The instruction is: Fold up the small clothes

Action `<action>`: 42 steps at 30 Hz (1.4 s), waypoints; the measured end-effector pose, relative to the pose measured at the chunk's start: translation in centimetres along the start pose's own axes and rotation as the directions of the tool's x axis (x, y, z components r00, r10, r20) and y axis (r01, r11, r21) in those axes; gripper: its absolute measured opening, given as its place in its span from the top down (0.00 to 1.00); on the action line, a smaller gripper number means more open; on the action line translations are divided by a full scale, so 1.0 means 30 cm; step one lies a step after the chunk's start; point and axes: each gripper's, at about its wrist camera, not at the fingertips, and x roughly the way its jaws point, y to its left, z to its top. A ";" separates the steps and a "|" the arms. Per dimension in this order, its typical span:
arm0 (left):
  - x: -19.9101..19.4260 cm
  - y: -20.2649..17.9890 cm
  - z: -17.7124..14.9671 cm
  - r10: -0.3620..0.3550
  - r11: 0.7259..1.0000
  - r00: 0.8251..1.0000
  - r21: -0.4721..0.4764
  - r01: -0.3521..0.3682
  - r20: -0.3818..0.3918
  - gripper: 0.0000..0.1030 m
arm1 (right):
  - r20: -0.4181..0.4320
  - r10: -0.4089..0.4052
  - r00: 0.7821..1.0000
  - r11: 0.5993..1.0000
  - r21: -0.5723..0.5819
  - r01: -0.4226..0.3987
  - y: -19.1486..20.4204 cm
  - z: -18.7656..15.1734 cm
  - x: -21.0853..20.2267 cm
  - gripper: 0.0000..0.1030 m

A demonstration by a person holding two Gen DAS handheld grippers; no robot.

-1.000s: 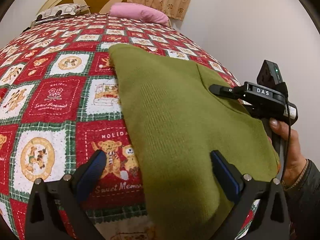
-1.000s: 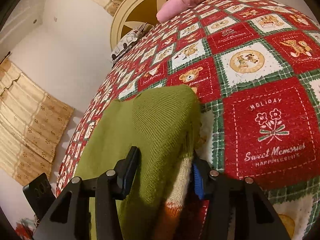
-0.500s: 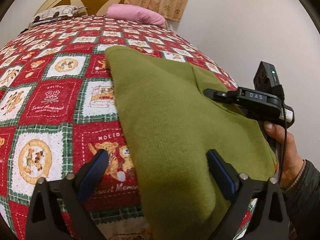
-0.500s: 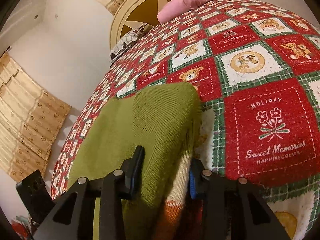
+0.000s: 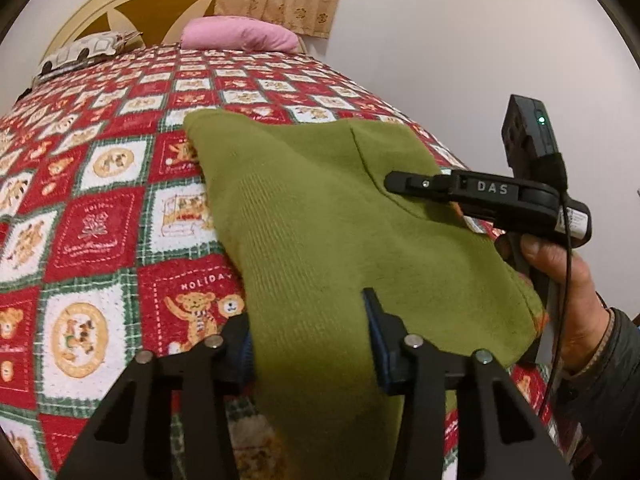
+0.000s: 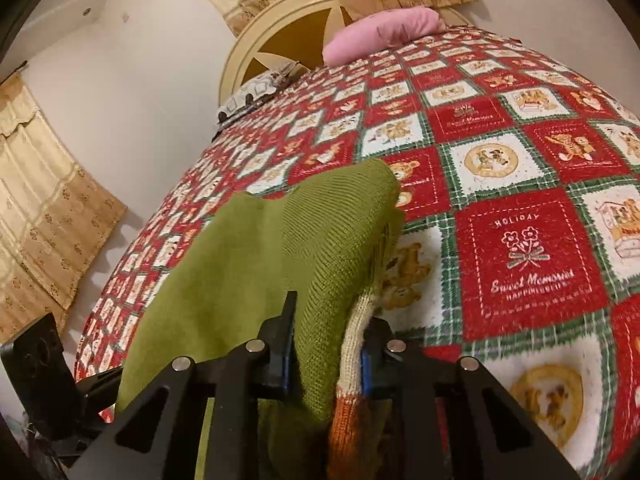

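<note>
A small green knitted sweater lies across the red and green patchwork bedspread. My left gripper is shut on the sweater's near edge, with the cloth bunched between the blue pads. My right gripper is shut on the sweater at its cream and orange striped hem. In the left wrist view the right gripper rests on the sweater's right side, held by a hand.
A pink pillow and a patterned pillow lie at the cream headboard. A white wall runs close along the bed's right side. Curtains hang at the left of the right wrist view.
My left gripper went from wide open to shut on the sweater's near edge. My right gripper tightened on the hem and both grippers rose a little.
</note>
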 end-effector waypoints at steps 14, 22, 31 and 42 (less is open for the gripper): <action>-0.193 -0.020 -0.089 -0.016 1.000 0.999 0.016 0.015 0.033 0.59 | 0.031 0.078 0.996 0.997 -0.028 -0.077 0.173 -0.111 -0.132 0.77; -0.330 0.009 -0.155 0.024 1.000 0.997 0.018 -0.025 0.078 0.60 | 0.009 0.142 0.990 0.988 -0.069 -0.141 0.316 -0.176 -0.120 0.77; -0.423 0.088 -0.224 0.063 0.998 0.992 -0.031 -0.060 0.107 0.60 | -0.025 0.198 0.980 0.975 -0.101 -0.199 0.468 -0.224 -0.070 0.77; -0.528 0.169 -0.298 0.115 0.991 0.982 -0.079 -0.104 0.147 0.60 | -0.068 0.256 0.964 0.955 -0.139 -0.263 0.628 -0.258 -0.002 0.77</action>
